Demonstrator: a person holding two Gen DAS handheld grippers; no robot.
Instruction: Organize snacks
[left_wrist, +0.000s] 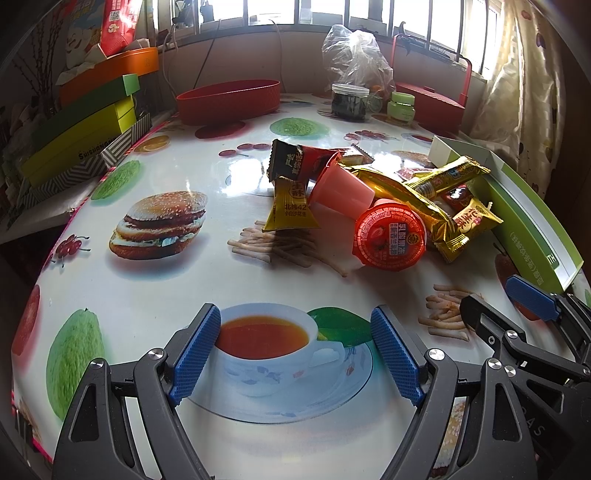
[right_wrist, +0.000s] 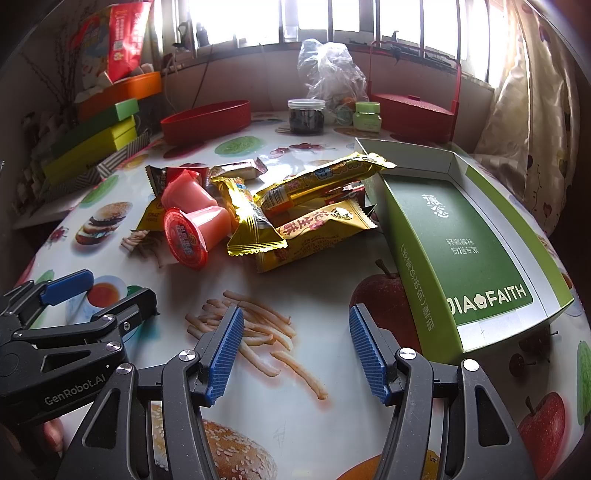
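Both our grippers, left (left_wrist: 295, 350) and right (right_wrist: 295, 350), hang spread and empty. The snacks (right_wrist: 258, 206) lie heaped far ahead, left of the box (right_wrist: 461, 240); our right is nearer.

Your left tool (left_wrist: 295, 347) sits low over the near worktop (left_wrist: 155, 280), jaws spread wide, nothing between the blue pads (left_wrist: 195, 354). Your right tool (right_wrist: 295, 354) is just to its right, level with it, jaws also wide apart and holding nothing, blue pads (right_wrist: 225, 354) clear of any contact. Both point toward the far side. Each tool shows in the other's view: right one at the near right edge of the left view, left one at the near left of the right view. A bit of your finger (right_wrist: 53, 435) shows under the left tool body.
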